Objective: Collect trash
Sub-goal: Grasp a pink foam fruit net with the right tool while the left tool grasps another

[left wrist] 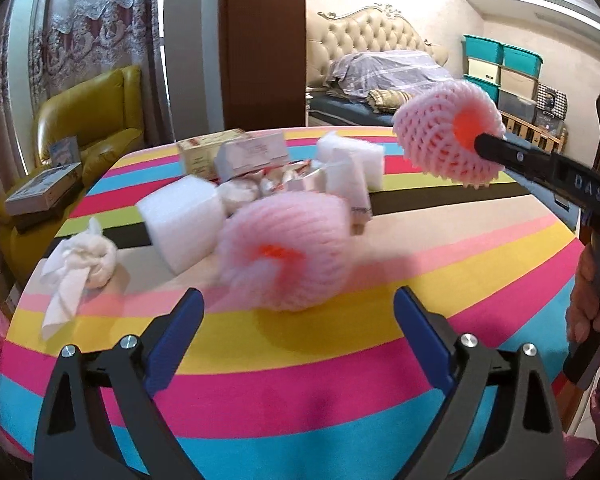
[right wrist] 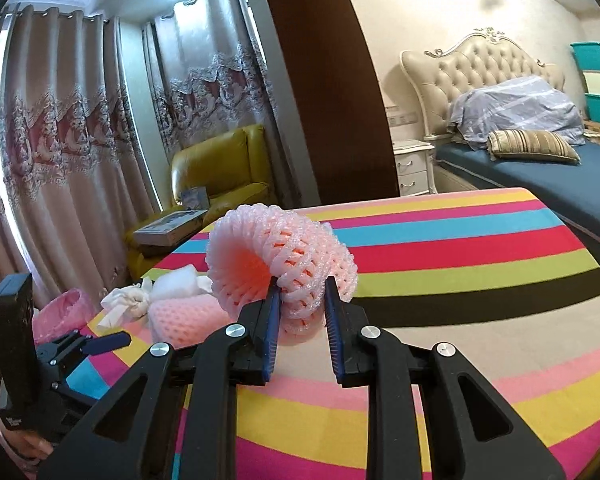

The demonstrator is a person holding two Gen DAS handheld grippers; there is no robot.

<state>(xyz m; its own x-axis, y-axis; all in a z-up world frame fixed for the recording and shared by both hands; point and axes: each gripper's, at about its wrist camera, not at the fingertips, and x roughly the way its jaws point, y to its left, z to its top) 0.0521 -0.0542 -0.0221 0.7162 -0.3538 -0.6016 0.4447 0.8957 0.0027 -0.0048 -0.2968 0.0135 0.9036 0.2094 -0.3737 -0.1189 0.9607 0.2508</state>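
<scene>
Left gripper (left wrist: 296, 300) fingers spread wide, empty. Second pink foam net (left wrist: 286, 250) lying on striped worktop (left wrist: 480, 248) directly ahead, just beyond fingertips, centred between them; open end facing fingers; blurred, soft mesh, orange inside. Nearest to left hand. Right gripper (right wrist: 302, 300) fingers pinched on wall of held foam net (right wrist: 280, 256), raised off worktop, crumpled into a ring.

The worktop (right wrist: 460, 248) is covered in horizontal stripes of pink, yellow, blue, red, lime, black and beige. Both foam nets, one held (right wrist: 284, 264) and one lying (left wrist: 284, 252), are coloured pale pink with an orange-red interior in an open mesh pattern. The fingers (right wrist: 270, 328) are faced in blue on black frames, and the foam blocks (left wrist: 184, 220) are white.
</scene>
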